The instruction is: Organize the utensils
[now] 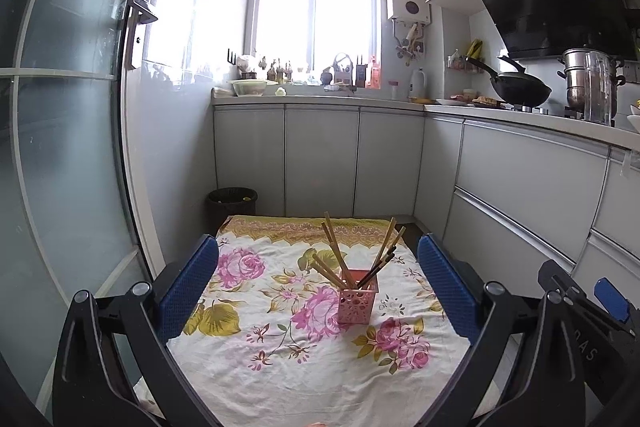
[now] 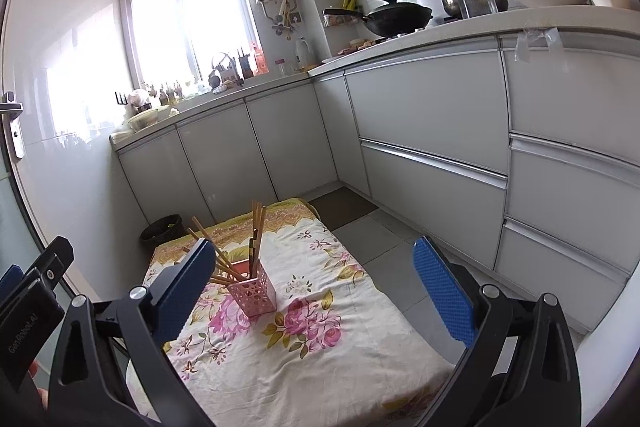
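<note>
A pink perforated utensil holder [image 1: 357,301] stands upright on a floral tablecloth [image 1: 280,359]. Several wooden and dark chopsticks [image 1: 336,255] stick out of it, fanned apart. My left gripper [image 1: 318,291] is open and empty, held back from the holder with its blue pads wide to either side. In the right wrist view the holder [image 2: 253,293] sits left of centre, chopsticks [image 2: 256,239] leaning out. My right gripper [image 2: 320,287] is open and empty, its left blue pad [image 2: 186,291] overlapping some chopsticks in view. The right gripper's edge shows at the left view's far right [image 1: 608,297].
Grey kitchen cabinets [image 1: 320,155] line the back and right. A black waste bin [image 1: 232,205] stands behind the table's far left corner. A wok [image 1: 520,89] and steel pot [image 1: 588,83] sit on the counter. A glass door [image 1: 68,147] is at left. Tiled floor [image 2: 384,239] lies right of the table.
</note>
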A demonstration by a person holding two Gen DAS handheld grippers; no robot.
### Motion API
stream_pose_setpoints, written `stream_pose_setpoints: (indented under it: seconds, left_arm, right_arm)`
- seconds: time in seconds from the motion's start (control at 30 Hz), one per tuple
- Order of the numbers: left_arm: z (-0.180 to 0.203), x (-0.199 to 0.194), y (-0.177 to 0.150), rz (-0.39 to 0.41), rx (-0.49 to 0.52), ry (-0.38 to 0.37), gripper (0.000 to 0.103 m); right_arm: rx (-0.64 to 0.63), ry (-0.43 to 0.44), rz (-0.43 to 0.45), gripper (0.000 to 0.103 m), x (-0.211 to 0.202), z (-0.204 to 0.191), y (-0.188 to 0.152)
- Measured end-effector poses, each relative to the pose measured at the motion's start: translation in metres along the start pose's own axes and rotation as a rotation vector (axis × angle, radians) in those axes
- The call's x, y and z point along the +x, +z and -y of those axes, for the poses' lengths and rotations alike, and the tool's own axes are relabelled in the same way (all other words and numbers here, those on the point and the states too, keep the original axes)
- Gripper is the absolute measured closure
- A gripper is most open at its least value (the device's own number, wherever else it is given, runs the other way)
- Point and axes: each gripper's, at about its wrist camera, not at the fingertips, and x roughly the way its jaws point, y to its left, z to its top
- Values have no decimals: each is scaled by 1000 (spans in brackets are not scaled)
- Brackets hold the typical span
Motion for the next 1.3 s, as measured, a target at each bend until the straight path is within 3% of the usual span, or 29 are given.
stream_pose_setpoints:
  seconds: [1.3]
  left_arm:
    - [-11, 25, 14, -71, -39, -17, 7]
  right_arm:
    - [-12, -3, -35, 7, 21, -14, 14]
